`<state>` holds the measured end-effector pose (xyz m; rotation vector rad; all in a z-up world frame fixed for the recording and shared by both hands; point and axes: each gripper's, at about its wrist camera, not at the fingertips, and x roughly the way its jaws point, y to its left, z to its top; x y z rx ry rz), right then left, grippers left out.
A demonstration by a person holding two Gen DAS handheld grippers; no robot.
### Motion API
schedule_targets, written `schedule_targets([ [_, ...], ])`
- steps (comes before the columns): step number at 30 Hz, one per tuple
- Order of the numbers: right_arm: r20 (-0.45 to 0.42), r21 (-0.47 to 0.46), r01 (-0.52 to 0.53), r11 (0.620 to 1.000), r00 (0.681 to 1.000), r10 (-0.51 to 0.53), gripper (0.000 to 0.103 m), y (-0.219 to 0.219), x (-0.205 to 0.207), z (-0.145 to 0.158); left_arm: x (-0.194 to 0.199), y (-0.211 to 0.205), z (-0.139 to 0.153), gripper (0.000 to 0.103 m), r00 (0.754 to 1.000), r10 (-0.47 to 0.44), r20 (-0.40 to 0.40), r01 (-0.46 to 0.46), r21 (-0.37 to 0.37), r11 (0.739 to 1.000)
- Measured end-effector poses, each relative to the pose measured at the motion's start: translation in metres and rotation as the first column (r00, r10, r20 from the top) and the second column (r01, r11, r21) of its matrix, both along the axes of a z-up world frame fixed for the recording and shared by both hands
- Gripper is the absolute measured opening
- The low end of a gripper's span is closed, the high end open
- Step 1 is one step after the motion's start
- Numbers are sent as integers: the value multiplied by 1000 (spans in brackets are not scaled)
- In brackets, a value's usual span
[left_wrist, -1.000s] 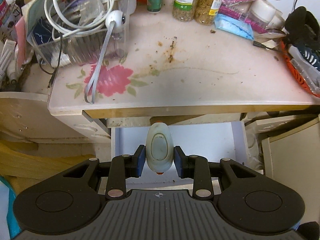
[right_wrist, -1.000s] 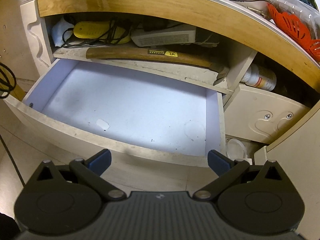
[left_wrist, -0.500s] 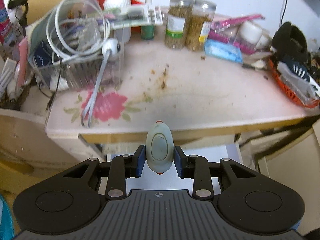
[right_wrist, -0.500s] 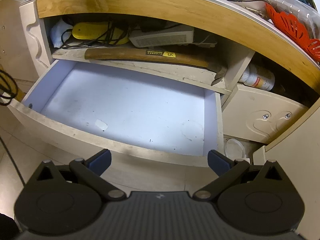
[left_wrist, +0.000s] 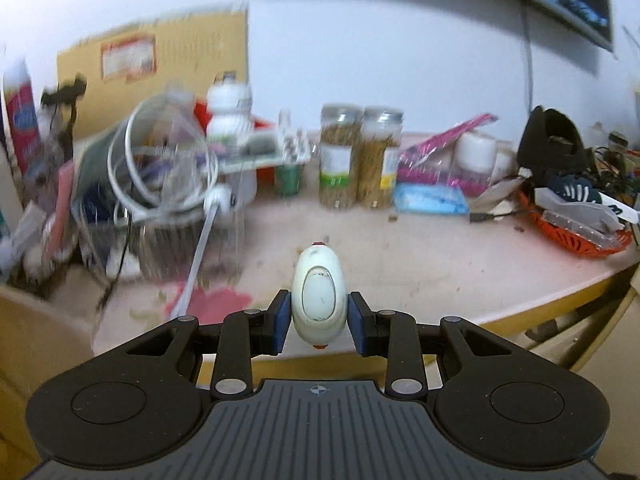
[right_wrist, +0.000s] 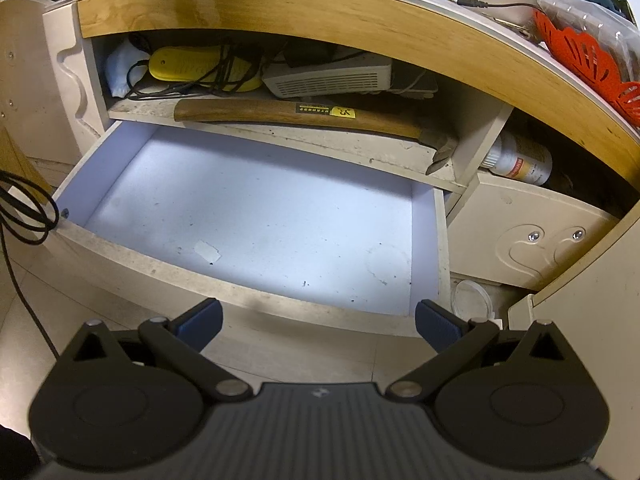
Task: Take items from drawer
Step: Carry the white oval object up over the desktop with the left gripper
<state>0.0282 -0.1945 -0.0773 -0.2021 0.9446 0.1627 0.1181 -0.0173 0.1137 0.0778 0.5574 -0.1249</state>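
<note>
My left gripper [left_wrist: 319,320] is shut on a white egg-shaped device [left_wrist: 319,294] with an orange tip and holds it above the front edge of the pink desk top [left_wrist: 440,264]. My right gripper [right_wrist: 318,318] is open and empty, just in front of the pulled-out drawer [right_wrist: 256,216]. The drawer's pale floor holds only a small paper scrap [right_wrist: 207,251].
On the desk stand two spice jars [left_wrist: 360,160], a cable-filled clear box [left_wrist: 160,192], a blue packet [left_wrist: 430,200] and an orange basket [left_wrist: 576,228]. The shelf above the drawer holds a hammer [right_wrist: 304,116], a yellow device [right_wrist: 200,68] and a white box [right_wrist: 328,76].
My left gripper has risen with the white device from drawer height to above the desk top. The right gripper has stayed open and nearly still.
</note>
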Motion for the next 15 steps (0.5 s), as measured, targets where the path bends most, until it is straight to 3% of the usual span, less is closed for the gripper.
schedule_targets([
  [4, 0, 3, -4, 1000, 1000, 4, 103, 2, 0, 0, -6, -6, 0, 29, 998, -27, 56, 27, -4, 1000],
  [15, -7, 6, -6, 1000, 1000, 6, 103, 1, -1, 1, 3, -9, -11, 29, 998, -7, 68, 8, -15, 1000],
])
